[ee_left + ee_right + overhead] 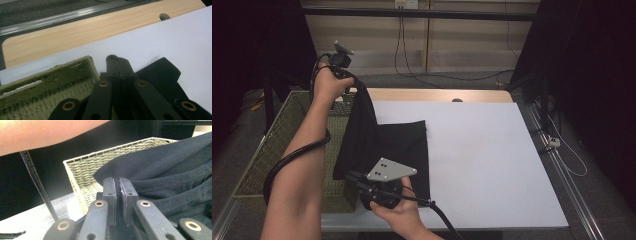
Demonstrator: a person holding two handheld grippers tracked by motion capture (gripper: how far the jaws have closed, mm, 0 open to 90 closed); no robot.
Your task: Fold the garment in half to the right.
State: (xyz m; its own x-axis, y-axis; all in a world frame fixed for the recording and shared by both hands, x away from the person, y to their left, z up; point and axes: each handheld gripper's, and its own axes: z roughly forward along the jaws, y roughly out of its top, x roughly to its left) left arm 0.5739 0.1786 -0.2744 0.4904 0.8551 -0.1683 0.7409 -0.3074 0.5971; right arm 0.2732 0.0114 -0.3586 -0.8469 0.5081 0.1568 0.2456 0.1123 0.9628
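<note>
Both grippers are clamping the black cloth [382, 145]: we're lifting its far corner with the left gripper [348, 75] and pinching its near edge with the right gripper [362, 181].

Black cloth [384, 145] draped over basket edge [343, 111]

You held a matt black cloth garment [382, 145] with stitched hems, soft and creased. Your matt black plastic jaws carried brass-coloured rivets. The olive-green woven basket [287, 145] looked coarse and ribbed. The white table sheet [482, 160] was smooth; the pale wood board [75, 32] showed grain.
</note>
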